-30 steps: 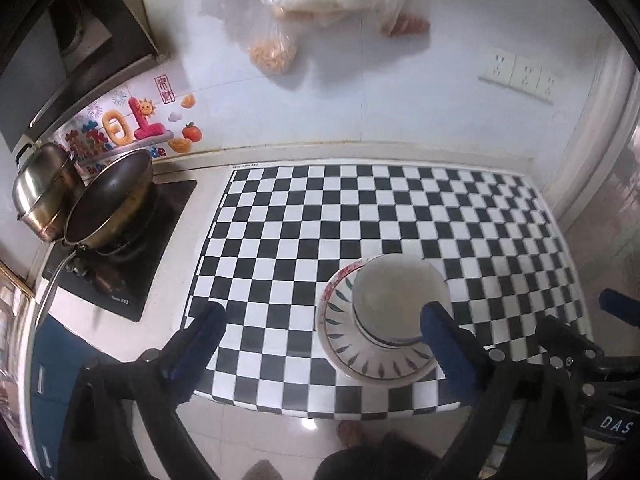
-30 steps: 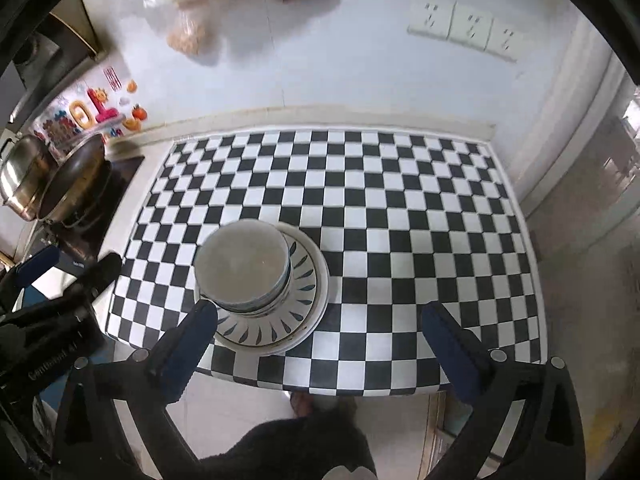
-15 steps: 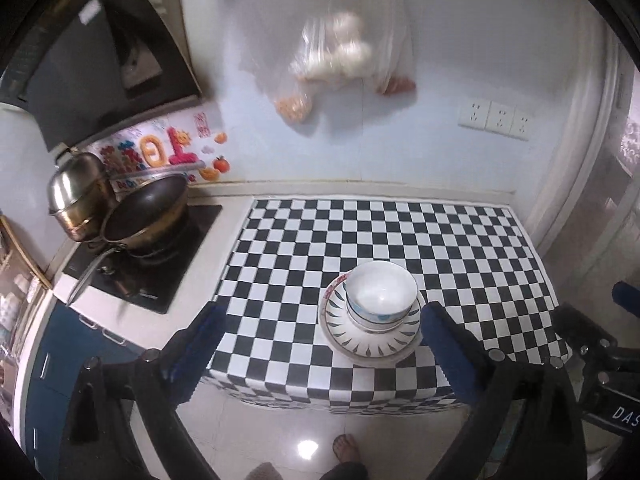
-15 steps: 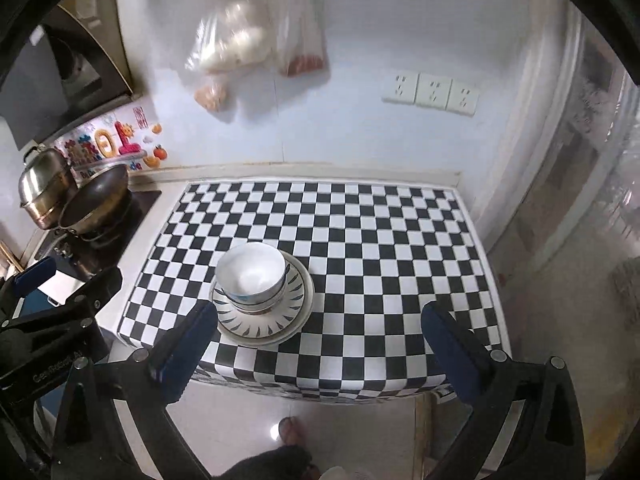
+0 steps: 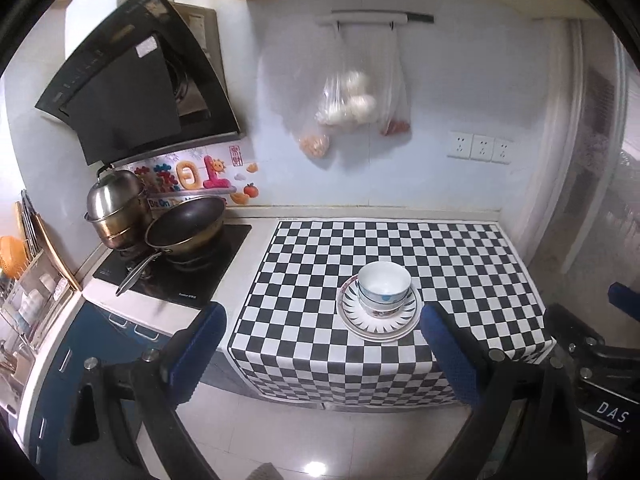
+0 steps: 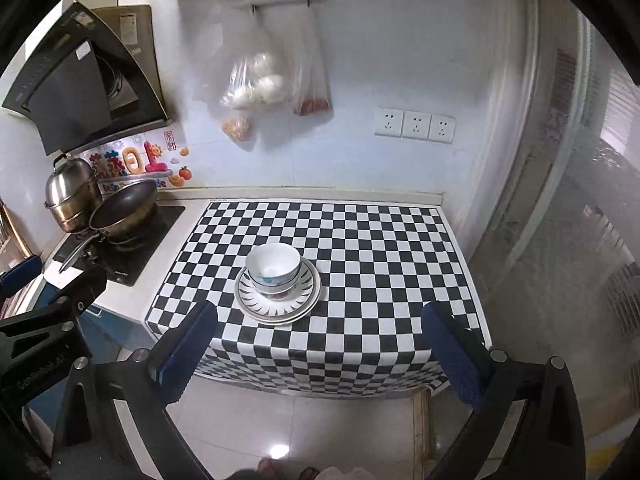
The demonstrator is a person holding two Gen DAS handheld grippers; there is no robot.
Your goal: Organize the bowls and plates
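Below, both claws gape empty; stacked bowls (image 5: 384,289) hide the plates' (image 5: 379,318) centre.

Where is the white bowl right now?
The white bowl sits nested on another bowl in the middle of the stacked plates, on the checkered cloth near its front edge. In both views it is right of the stove.

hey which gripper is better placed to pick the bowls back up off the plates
Left, marginally. Its view puts the stacked bowls nearer its right finger, the right gripper's view nearer its left finger. Both grippers hang open, back from the plates.
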